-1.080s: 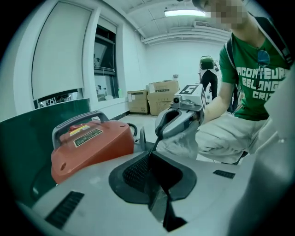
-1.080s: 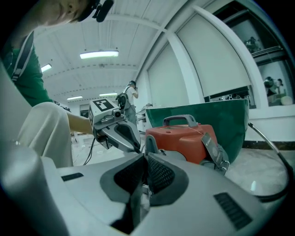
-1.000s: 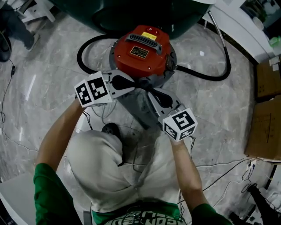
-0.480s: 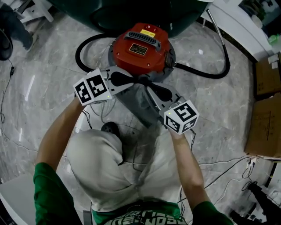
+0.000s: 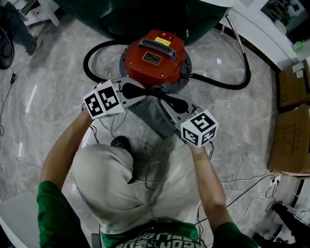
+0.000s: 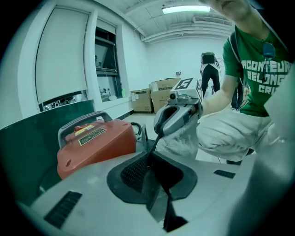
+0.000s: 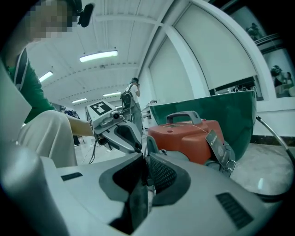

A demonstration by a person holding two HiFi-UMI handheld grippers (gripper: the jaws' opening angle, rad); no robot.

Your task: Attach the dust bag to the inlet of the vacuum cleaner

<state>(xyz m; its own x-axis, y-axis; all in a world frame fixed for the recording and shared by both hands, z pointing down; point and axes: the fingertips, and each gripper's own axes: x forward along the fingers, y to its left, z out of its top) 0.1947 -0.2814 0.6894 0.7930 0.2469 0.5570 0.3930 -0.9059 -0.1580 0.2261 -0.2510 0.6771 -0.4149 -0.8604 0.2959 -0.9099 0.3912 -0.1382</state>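
Observation:
The red vacuum cleaner (image 5: pixel 156 54) stands on the marble floor just beyond both grippers. A grey cloth dust bag (image 5: pixel 147 116) hangs between them, against the vacuum's near side. My left gripper (image 5: pixel 150 94) comes in from the left and is shut on the bag's top edge. My right gripper (image 5: pixel 160 98) comes in from the right and is shut on the same edge, tips almost meeting. In the left gripper view the left gripper (image 6: pixel 150 159) pinches thin material, with the bag (image 6: pixel 184 136) and vacuum (image 6: pixel 94 143) ahead. The right gripper (image 7: pixel 146 168) shows likewise beside the vacuum (image 7: pixel 189 136).
A black hose (image 5: pixel 227 82) loops round the vacuum on the floor. A dark green tub (image 5: pixel 145 14) stands behind it. Cardboard boxes (image 5: pixel 290 140) lie at the right edge. Thin cables (image 5: pixel 242 191) trail over the floor near the person's knees (image 5: pixel 116 184).
The right gripper has risen a little toward the vacuum, drawing the bag's edge with it. The left gripper has hardly moved. Both stay shut on the bag.

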